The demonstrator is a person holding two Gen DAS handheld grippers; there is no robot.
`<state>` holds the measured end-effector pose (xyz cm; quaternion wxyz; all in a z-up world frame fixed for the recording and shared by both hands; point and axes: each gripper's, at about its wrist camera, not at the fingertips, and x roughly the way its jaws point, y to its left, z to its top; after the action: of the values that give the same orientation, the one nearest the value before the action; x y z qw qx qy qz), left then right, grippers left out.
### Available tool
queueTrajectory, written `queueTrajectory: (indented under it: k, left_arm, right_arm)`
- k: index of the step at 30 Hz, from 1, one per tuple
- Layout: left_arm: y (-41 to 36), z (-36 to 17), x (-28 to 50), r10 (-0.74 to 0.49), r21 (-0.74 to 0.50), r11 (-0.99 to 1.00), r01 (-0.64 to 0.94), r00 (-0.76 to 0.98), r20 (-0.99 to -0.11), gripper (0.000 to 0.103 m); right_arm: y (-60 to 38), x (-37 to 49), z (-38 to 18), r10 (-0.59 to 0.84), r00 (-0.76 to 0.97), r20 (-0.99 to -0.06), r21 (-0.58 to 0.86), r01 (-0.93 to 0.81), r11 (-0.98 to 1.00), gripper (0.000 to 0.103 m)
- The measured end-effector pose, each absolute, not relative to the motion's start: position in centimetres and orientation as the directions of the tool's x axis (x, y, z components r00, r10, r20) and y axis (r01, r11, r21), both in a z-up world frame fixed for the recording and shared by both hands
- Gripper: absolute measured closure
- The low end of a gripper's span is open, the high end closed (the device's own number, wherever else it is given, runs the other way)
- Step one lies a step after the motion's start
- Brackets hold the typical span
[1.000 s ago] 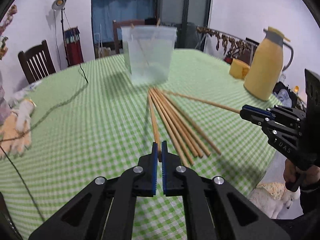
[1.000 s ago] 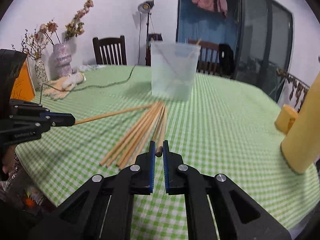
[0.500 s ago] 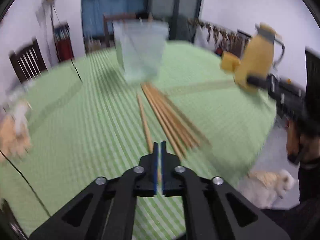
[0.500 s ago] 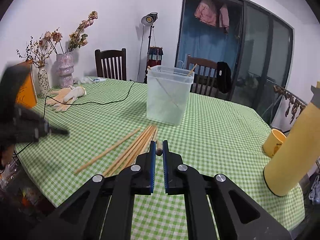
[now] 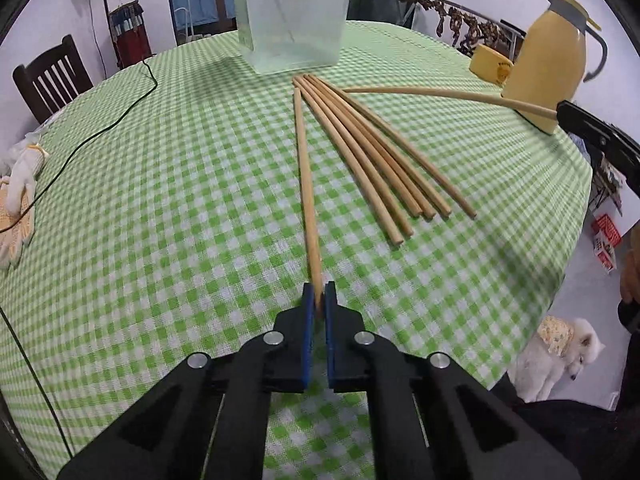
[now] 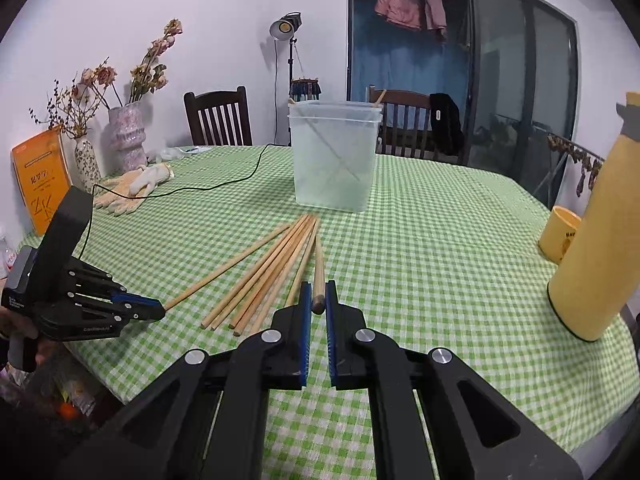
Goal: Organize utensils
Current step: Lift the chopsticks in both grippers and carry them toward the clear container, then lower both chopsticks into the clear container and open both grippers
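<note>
Each gripper holds one wooden chopstick by its near end. My left gripper (image 5: 319,300) is shut on a chopstick (image 5: 305,176) that points toward the clear plastic tub (image 5: 294,20). My right gripper (image 6: 319,300) is shut on another chopstick (image 6: 319,272), which shows in the left wrist view (image 5: 448,94) as a raised stick. Several loose chopsticks (image 5: 368,148) lie fanned on the green checked tablecloth (image 5: 180,200), also in the right wrist view (image 6: 268,276). The tub (image 6: 334,156) holds a few chopsticks.
A yellow thermos (image 5: 548,60) and yellow cup (image 5: 490,66) stand at the right. White gloves (image 6: 132,188), a black cable (image 6: 208,188), flower vases (image 6: 122,140) and chairs (image 6: 218,118) are at the left and back. A small white dog (image 5: 560,356) is on the floor.
Both grippers lifted their chopsticks and pulled back from the pile. The left gripper closed tighter on its stick. The views steadied after a blurred swing.
</note>
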<state>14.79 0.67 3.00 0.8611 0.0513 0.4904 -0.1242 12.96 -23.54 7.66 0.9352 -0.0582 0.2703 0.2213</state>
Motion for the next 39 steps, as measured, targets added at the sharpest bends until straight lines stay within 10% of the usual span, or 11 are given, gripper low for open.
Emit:
queueTrajectory:
  k: [20, 39]
  left_arm:
    - [3.2, 19.4, 14.3, -0.224, 0.027, 0.940, 0.339, 0.677, -0.701, 0.102]
    - [-0.8, 26.5, 29.3, -0.359, -0.017, 0.874, 0.486, 0.621, -0.697, 0.102]
  right_arm:
    - [-23.9, 13.2, 15.0, 0.408, 0.812, -0.418, -0.089, -0.483, 0.871, 0.096]
    - [-21.1, 26.9, 21.6, 0.488, 0.645, -0.588, 0.056, -0.569, 0.821, 0.097]
